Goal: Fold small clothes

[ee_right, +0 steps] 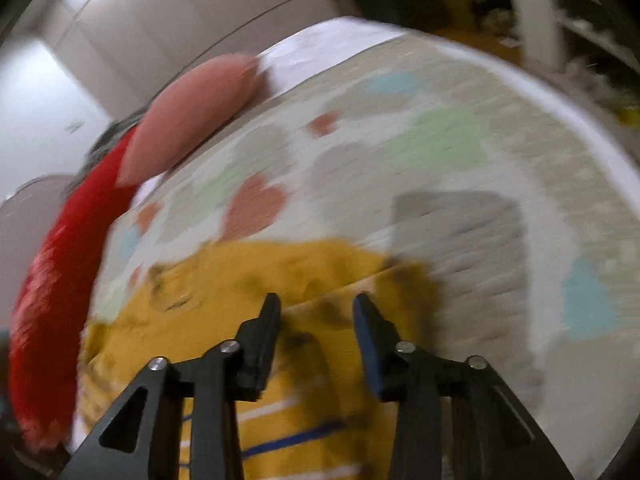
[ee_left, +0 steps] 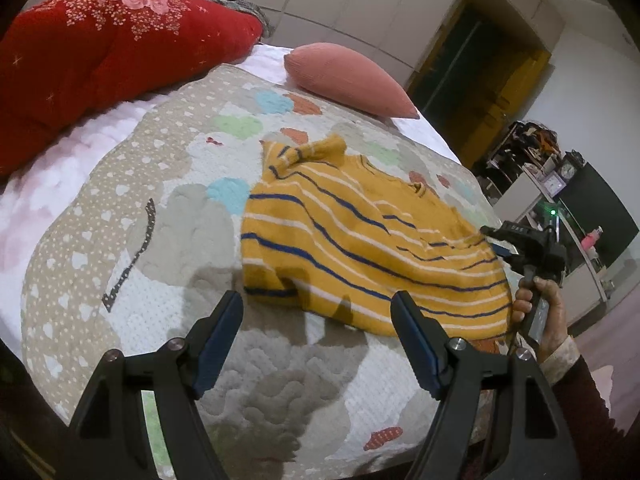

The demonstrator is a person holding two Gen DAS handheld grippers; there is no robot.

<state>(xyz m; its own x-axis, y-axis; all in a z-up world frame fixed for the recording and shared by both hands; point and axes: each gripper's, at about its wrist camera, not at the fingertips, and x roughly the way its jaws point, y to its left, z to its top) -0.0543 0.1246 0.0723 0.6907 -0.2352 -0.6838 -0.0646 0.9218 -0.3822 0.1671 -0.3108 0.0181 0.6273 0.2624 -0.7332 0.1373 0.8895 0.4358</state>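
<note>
While the right wrist view is smeared by blur, it still shows the right gripper [ee_right: 316, 304] with its jaws parted over the yellow striped sweater [ee_left: 360, 240], nothing clamped between them. That garment lies rumpled on the patterned quilt [ee_left: 160, 184], one sleeve bunched toward the pink cushion [ee_left: 348, 78] and its far edge partly hidden behind the right gripper's body and the person's hand [ee_left: 536, 300] at the frame's edge. The left gripper [ee_left: 316, 304] hangs over the quilt just short of the sweater's hem, jaws wide and empty, beside a red pillow [ee_left: 100, 52] cut off at the left.
</note>
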